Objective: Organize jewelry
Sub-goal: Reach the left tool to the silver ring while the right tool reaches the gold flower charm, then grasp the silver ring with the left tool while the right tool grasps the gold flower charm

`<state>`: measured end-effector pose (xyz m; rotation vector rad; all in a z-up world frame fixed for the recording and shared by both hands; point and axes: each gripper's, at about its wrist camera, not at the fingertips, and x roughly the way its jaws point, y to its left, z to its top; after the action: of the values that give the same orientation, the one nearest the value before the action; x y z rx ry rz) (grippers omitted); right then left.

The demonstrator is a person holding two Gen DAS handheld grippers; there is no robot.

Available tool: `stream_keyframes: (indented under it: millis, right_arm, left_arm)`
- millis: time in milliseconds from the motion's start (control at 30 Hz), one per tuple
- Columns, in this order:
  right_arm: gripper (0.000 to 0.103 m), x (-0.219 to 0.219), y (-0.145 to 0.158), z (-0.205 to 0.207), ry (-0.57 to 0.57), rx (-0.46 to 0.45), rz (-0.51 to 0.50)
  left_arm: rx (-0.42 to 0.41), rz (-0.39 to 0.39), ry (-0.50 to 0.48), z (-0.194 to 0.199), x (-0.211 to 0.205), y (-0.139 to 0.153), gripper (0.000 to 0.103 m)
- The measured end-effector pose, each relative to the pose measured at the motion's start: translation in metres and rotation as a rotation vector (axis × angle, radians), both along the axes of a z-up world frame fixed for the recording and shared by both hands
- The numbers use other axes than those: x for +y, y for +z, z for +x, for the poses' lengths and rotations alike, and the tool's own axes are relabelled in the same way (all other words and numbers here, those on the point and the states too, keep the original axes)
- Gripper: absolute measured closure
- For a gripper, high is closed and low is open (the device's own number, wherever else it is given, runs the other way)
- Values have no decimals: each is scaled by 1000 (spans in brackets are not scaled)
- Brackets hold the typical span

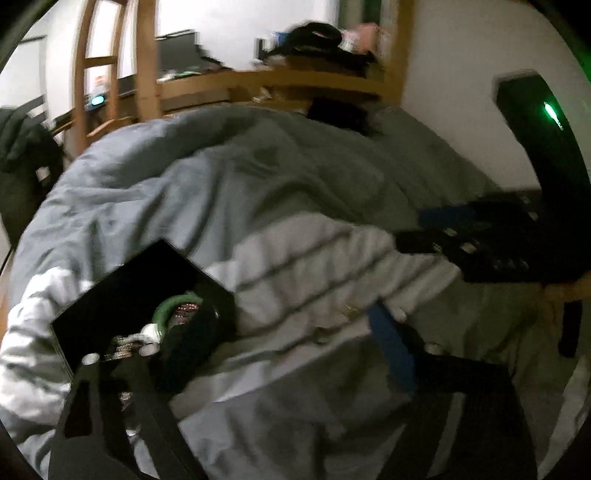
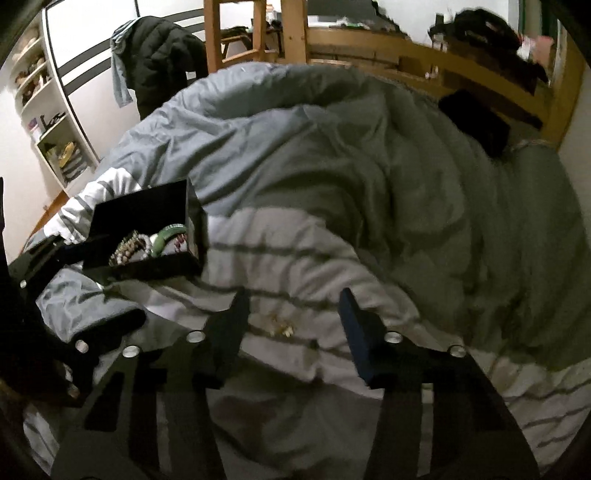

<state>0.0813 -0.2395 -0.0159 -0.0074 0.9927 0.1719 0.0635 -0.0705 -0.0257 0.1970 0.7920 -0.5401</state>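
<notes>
A black jewelry box [image 2: 144, 236] sits open on the bed, holding a green bangle [image 2: 166, 236] and beaded bracelets [image 2: 127, 251]. It also shows in the left wrist view [image 1: 129, 295], where the bangle [image 1: 166, 314] lies just ahead of my left finger. My left gripper [image 1: 258, 354] is open, its left finger over the box. A small gold jewelry piece [image 2: 282, 326] lies on the striped duvet between the fingers of my open right gripper [image 2: 291, 314]; it shows in the left wrist view too [image 1: 349, 310]. The right gripper [image 1: 461, 236] appears at the right there.
A rumpled grey and white striped duvet [image 2: 332, 184] covers the bed. A wooden bed frame [image 2: 480, 77] and ladder [image 2: 255, 33] stand behind. A dark jacket [image 2: 162, 62] hangs at the back left, beside white shelves [image 2: 48, 122]. A black item [image 2: 476, 122] lies near the headboard.
</notes>
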Motion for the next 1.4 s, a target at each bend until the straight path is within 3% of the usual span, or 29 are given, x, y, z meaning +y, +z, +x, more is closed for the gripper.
stream_keyframes:
  millis: [67,233,400,467,600,733,867,1033,1400]
  right_arm:
    - [67,-1,-16,1,36,23,32]
    - [68,9,-67,14,135,96,78]
    - [68,14,-97,29,151,129,5]
    - [68,16,-105,33,149,126,-12]
    - [68,21,-116,37,164,130,-71]
    - [68,24,-120,36,186,145,-74]
    - [77,31,-122,33,205,146,-104]
    - [88,24,-115,30,165,134,-69]
    - [88,9,-94,20,141,72,17]
  left_arm:
    - [15,28,-34,0,-10,-12,44]
    - [65,101,-95,8,-32,-50,46]
    - [100,120,-120,25,-45,-73,48]
    - [118,107,-122,33,-46,-78,60]
    - [182,102,-126,45,-47,-97,66]
    - [210,102,-116,47,-44,-104,70]
    - [219,87,-107,47,-40,-102,83]
    - [212,87,-105,43,-37,-98,83]
    - [174,62,-66,43,-26,-75,83]
